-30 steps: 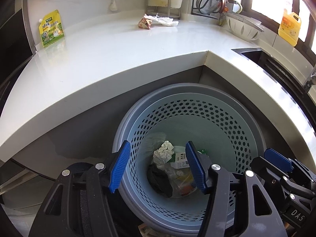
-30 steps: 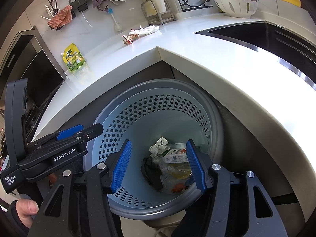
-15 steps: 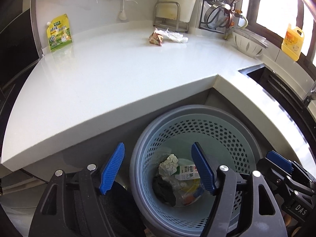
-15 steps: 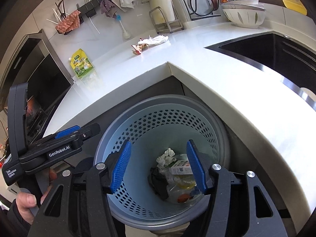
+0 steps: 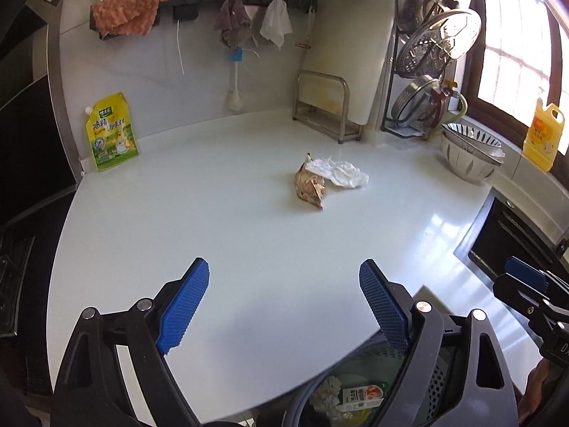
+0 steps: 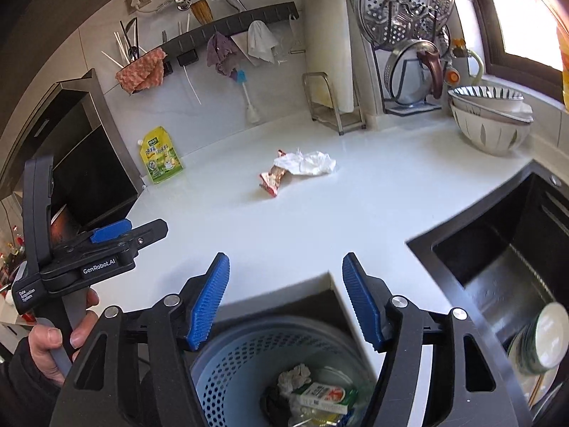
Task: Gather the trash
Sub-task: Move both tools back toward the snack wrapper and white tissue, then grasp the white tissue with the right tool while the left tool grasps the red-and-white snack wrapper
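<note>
A crumpled snack wrapper (image 5: 310,186) and a crumpled white tissue (image 5: 338,173) lie together mid-counter; they also show in the right wrist view, wrapper (image 6: 272,179) and tissue (image 6: 308,163). The blue perforated bin (image 6: 242,359) below the counter edge holds trash, including a paper ball (image 6: 294,376) and a small carton (image 6: 322,396); it also shows in the left wrist view (image 5: 435,384). My left gripper (image 5: 282,306) is open and empty above the near counter. My right gripper (image 6: 284,300) is open and empty over the bin's rim. The left gripper (image 6: 106,238) shows at left.
A yellow refill pouch (image 5: 111,131) leans on the back wall. A metal rack (image 5: 325,106), pot lids (image 5: 432,46), stacked bowls (image 5: 471,154) and a yellow bottle (image 5: 543,137) stand at the back right. A dark sink (image 6: 498,249) with dishes is at right.
Both grippers have risen from over the bin and tilted up toward the counter. The wrapper and tissue are now nearer the middle of both views. Both stay open.
</note>
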A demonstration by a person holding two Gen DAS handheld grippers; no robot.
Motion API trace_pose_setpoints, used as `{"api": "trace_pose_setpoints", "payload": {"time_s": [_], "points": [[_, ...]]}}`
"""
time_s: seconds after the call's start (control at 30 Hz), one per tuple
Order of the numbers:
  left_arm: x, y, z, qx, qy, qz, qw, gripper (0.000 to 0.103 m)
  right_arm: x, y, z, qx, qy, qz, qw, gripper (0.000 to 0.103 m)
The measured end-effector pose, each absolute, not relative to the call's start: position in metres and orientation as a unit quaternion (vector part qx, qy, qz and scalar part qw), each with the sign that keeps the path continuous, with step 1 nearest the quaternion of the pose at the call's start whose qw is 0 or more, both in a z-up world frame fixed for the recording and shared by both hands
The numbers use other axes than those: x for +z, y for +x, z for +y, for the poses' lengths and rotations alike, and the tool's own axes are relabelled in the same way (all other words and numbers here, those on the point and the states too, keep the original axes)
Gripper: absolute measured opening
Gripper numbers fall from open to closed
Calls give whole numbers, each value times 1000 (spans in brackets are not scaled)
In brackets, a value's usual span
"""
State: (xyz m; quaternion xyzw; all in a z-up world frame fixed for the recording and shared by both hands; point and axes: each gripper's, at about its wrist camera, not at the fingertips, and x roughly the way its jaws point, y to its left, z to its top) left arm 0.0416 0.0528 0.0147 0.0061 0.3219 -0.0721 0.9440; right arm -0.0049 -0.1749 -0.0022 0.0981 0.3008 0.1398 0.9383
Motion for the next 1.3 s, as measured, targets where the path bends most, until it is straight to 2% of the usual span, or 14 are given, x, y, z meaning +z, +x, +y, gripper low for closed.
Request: {"api": "trace_pose_setpoints", "payload": {"time_s": [0.27,0.6,1.1,1.3], "points": [[23,123,59,-46,-1,307,950,90,5,111,-169,146,67,329,931,68],[-7,197,74,-15,-19,336,942,93,-32,226,-158,149,47,375,914,70],[-29,219,69,-21,-8,360,933,93,-73,299,-133,140,28,424,894,69],[-29,220,58,-24,6,363,932,93,-75,298,-141,138,41,426,893,28]]}}
